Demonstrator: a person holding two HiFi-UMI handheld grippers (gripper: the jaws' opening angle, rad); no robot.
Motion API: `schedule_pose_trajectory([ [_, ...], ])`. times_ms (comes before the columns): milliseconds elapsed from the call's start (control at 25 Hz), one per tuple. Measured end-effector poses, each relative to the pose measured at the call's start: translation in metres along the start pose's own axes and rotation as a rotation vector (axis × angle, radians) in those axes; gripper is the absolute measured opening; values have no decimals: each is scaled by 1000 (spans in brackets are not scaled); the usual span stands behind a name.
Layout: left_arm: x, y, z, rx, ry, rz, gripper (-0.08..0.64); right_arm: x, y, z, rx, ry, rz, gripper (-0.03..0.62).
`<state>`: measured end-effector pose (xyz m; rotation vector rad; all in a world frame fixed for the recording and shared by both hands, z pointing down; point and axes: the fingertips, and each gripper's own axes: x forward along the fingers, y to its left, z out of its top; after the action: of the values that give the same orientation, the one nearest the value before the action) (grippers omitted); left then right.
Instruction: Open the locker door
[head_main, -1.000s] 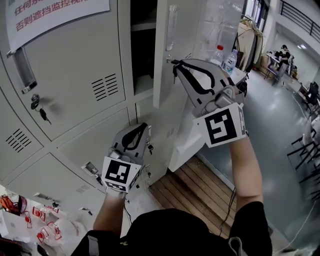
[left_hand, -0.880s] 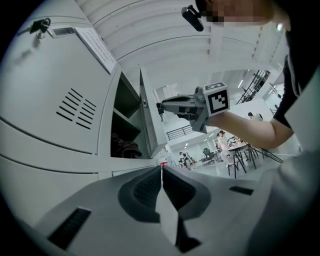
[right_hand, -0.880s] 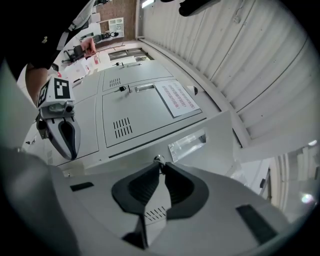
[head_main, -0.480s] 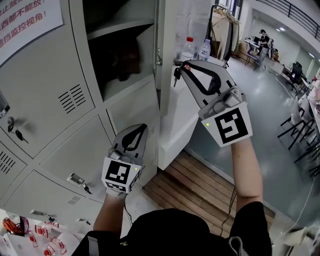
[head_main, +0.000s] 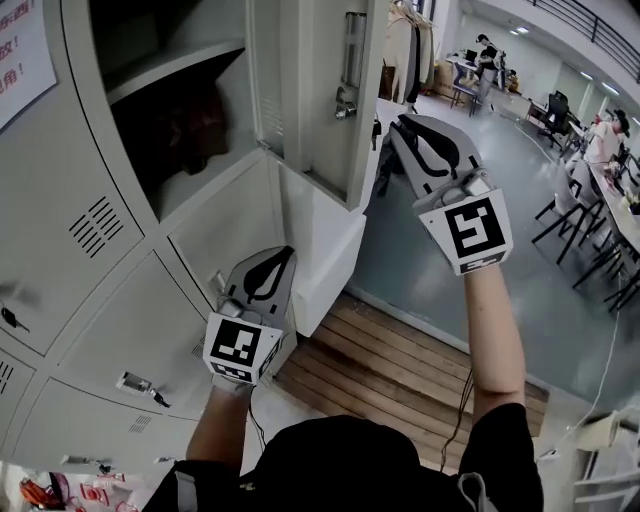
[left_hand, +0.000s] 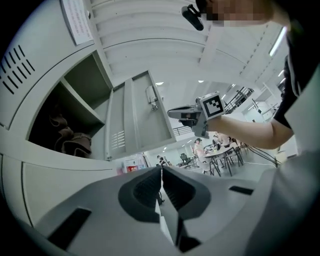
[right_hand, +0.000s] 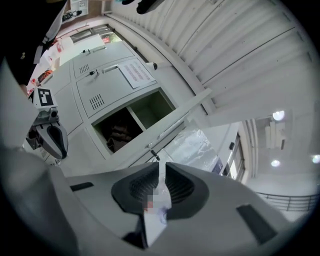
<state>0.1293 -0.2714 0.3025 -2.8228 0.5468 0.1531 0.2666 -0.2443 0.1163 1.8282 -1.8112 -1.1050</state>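
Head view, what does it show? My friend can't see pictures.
The grey locker door stands open, with something dark inside the locker. The right gripper is up by the door's edge near its lock; the left gripper hangs lower, by the shut lockers.

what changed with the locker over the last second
The locker door has swung wider open. The right gripper has moved outward along with the door's free edge, jaws together. The left gripper stayed low, shut and empty.
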Motion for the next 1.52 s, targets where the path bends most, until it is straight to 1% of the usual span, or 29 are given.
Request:
schedule_pose_trajectory([
  [120, 9, -11, 1, -7, -7, -36, 25, -15, -14, -14, 24, 33, -43, 54],
  [360, 23, -34, 4, -14, -20, -104, 25, -42, -26, -20, -8, 101, -66, 54],
  [480, 24, -39, 3, -18, -19, -117, 25, -49, -27, -22, -4, 107, -74, 54],
  [600, 20, -38, 4, -18, -16, -109, 25, -49, -23, -21, 5, 98, -72, 54],
  [800, 7, -26, 1, -16, 0, -59, 25, -35, 2, -11, 8, 67, -8, 54],
  [920, -7, -15, -2, -13, 17, -13, 25, -22, 24, -4, 33, 31, 42, 54],
  [1160, -43, 10, -10, -8, 61, 104, 25, 5, 79, 3, 129, -38, 159, 54],
  [1360, -75, 26, -18, -8, 101, 197, 25, 18, 135, 9, 222, -100, 266, 54],
  [1520, -101, 32, -26, -8, 138, 256, 25, 14, 186, 3, 328, -106, 346, 54],
])
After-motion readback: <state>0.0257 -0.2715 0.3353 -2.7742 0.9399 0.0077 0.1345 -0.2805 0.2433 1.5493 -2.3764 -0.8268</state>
